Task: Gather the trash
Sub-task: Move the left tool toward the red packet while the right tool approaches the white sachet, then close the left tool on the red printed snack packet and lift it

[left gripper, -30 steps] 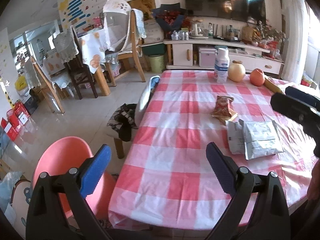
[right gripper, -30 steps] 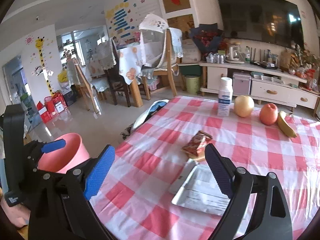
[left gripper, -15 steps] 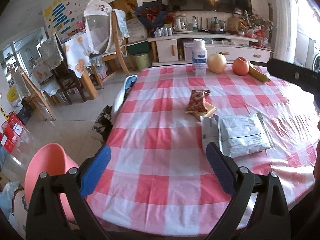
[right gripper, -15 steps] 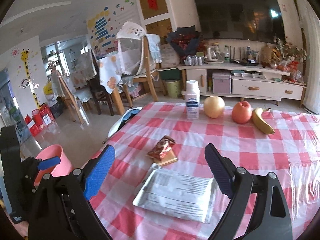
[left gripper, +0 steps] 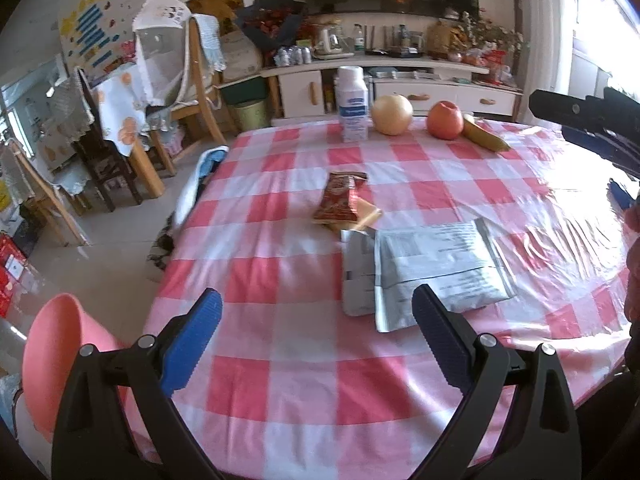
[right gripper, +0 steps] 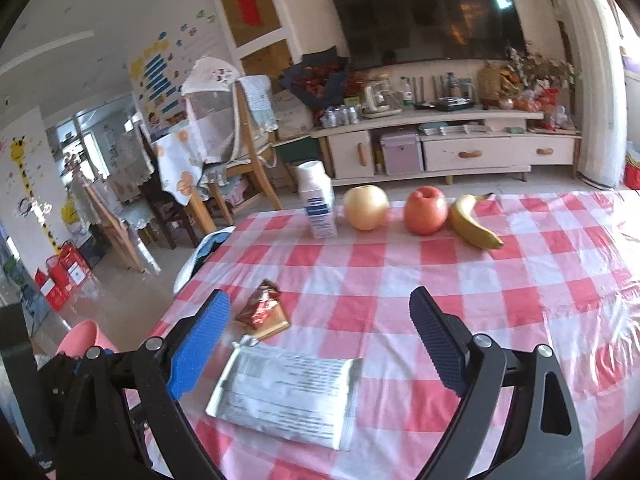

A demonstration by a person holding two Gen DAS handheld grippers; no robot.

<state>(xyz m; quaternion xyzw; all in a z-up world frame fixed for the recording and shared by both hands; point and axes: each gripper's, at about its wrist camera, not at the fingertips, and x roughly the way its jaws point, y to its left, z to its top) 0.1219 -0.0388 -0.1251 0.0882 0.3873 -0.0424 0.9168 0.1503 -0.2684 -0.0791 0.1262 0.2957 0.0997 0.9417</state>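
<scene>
A grey plastic mailer bag lies flat on the red-and-white checked tablecloth. Behind it rests a red snack wrapper on a thin tan card. My left gripper is open over the table's near part, with the mailer just ahead of its right finger. My right gripper is open above the mailer, nothing between its fingers. The right gripper also shows in the left wrist view at the right edge.
A white bottle, a yellow apple, a red apple and a banana line the table's far side. A pink bin stands on the floor at the left. Chairs and a TV cabinet stand beyond.
Both grippers have moved in over the table and tilted downward; the mailer and wrapper now sit closer and lower in both views. Both stay open.
</scene>
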